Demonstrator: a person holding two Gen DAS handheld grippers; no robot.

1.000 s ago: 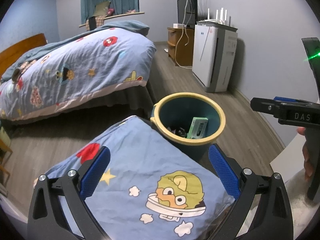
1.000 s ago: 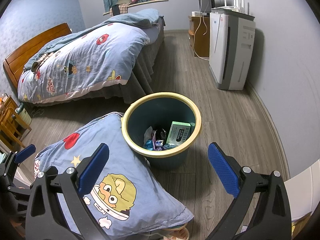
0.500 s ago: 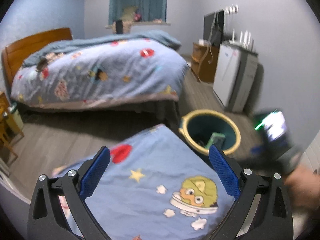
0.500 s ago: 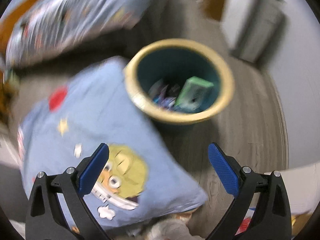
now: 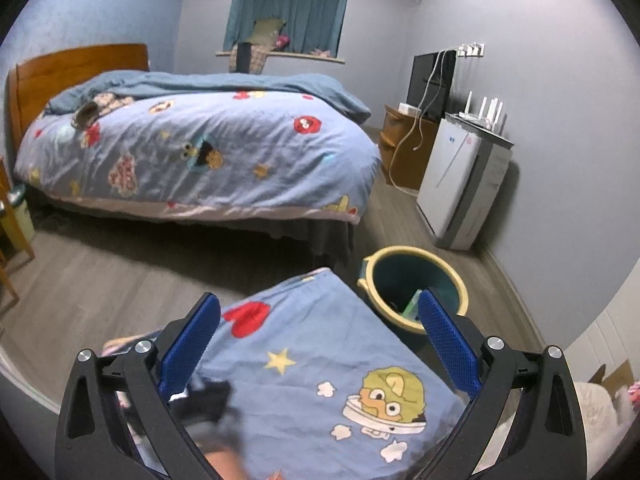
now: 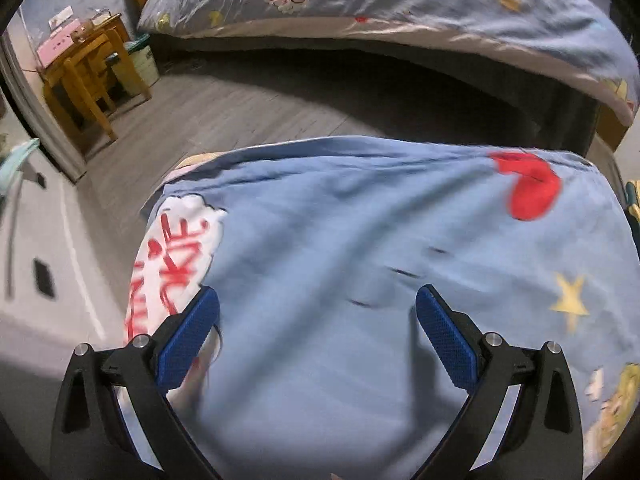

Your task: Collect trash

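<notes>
The teal trash bin point(image 5: 414, 292) with a yellow rim stands on the floor right of the bed's foot, and a green box point(image 5: 412, 307) shows inside it. My left gripper point(image 5: 318, 308) is open and empty, held above a blue cartoon pillow point(image 5: 320, 360) with the bin just past its right finger. My right gripper point(image 6: 318, 304) is also open and empty, low over the same pillow point(image 6: 360, 240). Only a sliver of the bin point(image 6: 631, 198) shows at the right edge of the right wrist view. A blurred dark shape point(image 5: 204, 396) and part of a hand sit low in the left wrist view.
A bed point(image 5: 200, 152) with a cartoon duvet fills the middle of the room. A white air purifier point(image 5: 460, 184) and a wooden TV stand point(image 5: 404, 148) line the right wall. A wooden stool point(image 6: 80, 72) stands far left. Grey wood floor point(image 5: 100, 272) lies between bed and pillow.
My left gripper has pulled back and tilted up, so the bin looks smaller and further right. My right gripper has swung left from over the bin to over the pillow.
</notes>
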